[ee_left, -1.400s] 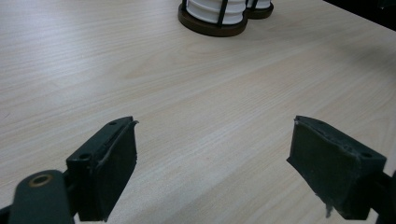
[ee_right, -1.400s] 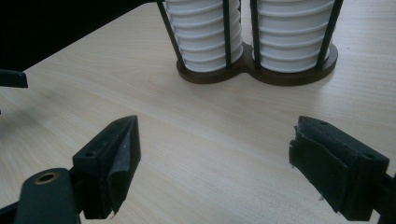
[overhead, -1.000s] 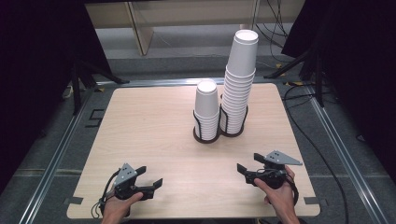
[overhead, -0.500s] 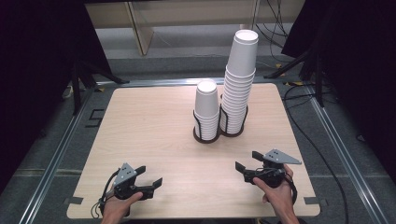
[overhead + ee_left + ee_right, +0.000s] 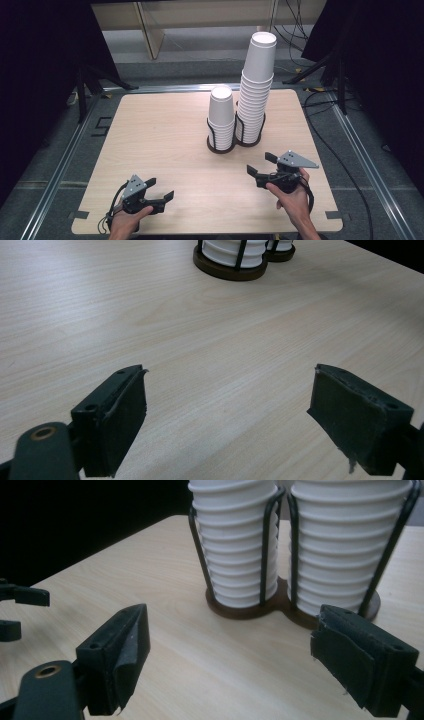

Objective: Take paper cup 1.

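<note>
Now: cups ahead of both grippers

We see the right gripper [image 5: 261, 164], jaws apart and empty, near the short cup stack [image 5: 221, 117] and tall cup stack [image 5: 256, 90] in their wire holder [image 5: 260, 607]. Left gripper [image 5: 160, 189], jaws apart, sits well back on the table [image 5: 150, 130].

Pale wooden table [image 5: 150, 145], two cup stacks [image 5: 221, 117] in a wire holder [image 5: 235, 145].

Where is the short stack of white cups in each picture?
High view: the short stack of cups stands mid-table, left of the tall stack.
Left gripper view: its bottom sits at the top edge, above the open jaws.
Right gripper view: it is at top centre, left of the tall stack.
Shared landmark: the dark wire holder around both stacks.
</note>
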Demonstrator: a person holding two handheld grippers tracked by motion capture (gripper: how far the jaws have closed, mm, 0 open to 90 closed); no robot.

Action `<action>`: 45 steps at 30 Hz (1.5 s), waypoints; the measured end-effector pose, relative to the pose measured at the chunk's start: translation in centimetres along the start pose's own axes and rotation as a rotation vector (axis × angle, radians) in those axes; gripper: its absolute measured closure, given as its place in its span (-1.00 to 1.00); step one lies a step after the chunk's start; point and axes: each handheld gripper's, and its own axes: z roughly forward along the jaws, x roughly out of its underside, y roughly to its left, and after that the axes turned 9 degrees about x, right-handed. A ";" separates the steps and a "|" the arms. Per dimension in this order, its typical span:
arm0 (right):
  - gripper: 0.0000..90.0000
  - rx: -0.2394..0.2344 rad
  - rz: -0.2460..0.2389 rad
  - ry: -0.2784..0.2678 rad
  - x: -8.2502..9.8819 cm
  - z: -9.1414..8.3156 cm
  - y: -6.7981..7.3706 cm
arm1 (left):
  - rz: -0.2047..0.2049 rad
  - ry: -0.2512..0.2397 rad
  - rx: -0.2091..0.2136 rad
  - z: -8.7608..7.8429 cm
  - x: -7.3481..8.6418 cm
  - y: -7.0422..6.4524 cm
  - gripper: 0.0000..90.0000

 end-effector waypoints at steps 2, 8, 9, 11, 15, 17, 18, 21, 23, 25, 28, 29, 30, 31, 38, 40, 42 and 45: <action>-0.65 -0.009 -0.001 0.004 -0.6 0.4 0.4 | -0.007 -0.019 0.010 0.1 0.0 0.1 -0.68; -0.65 -0.017 -0.021 -0.022 -2.4 1.7 0.9 | -0.001 -0.017 0.011 0.1 0.1 0.1 -0.68; -0.65 -0.019 -0.004 -0.011 -2.6 1.8 1.1 | -0.005 -0.020 0.011 0.1 0.1 0.0 -0.68; -0.65 -0.029 -0.009 -0.021 -3.1 2.1 1.2 | -0.006 -0.020 0.009 0.1 0.1 0.0 -0.68; -0.65 -0.026 -0.020 -0.022 -4.0 2.5 1.4 | -0.004 -0.019 0.009 0.1 0.1 0.1 -0.68; -0.65 -0.021 -0.030 -0.032 -4.2 2.7 1.3 | -0.007 -0.009 -0.001 0.0 0.1 0.0 -0.68; -0.65 -0.025 -0.034 -0.035 -4.7 2.9 1.4 | -0.006 -0.008 -0.001 0.0 0.1 0.0 -0.68; -0.65 -0.025 -0.043 -0.035 -5.3 3.3 1.5 | -0.007 -0.016 0.004 0.1 0.1 0.0 -0.68; -0.65 -0.017 -0.043 -0.042 -5.6 3.4 1.5 | -0.010 -0.015 0.002 0.1 0.1 0.0 -0.68; -0.65 -0.014 -0.046 -0.046 -6.2 3.6 1.5 | -0.008 -0.013 0.000 0.1 0.1 0.0 -0.68; -0.65 -0.010 -0.041 -0.052 -6.9 3.8 1.6 | -0.005 -0.008 -0.001 0.0 0.1 0.0 -0.68; -0.65 -0.015 -0.036 -0.054 -7.4 4.1 1.7 | -0.006 -0.007 -0.003 0.0 0.1 0.0 -0.68; -0.65 -0.022 -0.038 -0.057 -7.6 4.2 1.8 | -0.006 -0.007 -0.003 0.0 0.1 0.0 -0.68; -0.65 -0.019 -0.035 -0.060 -7.7 4.3 1.9 | -0.006 -0.005 -0.004 0.0 0.1 0.0 -0.68; -0.65 -0.015 -0.037 -0.045 -8.3 5.3 2.1 | -0.004 -0.013 0.003 0.1 0.1 0.0 -0.68; -0.65 -0.014 -0.046 -0.051 -8.5 5.6 2.1 | 0.002 -0.004 0.004 0.0 0.1 0.1 -0.68; -0.65 -0.003 -0.032 -0.042 -8.9 5.9 2.2 | 0.002 -0.005 0.004 0.0 0.1 0.1 -0.68; -0.65 -0.001 -0.031 -0.049 -9.1 6.1 2.1 | 0.005 -0.001 0.003 0.0 0.1 0.1 -0.68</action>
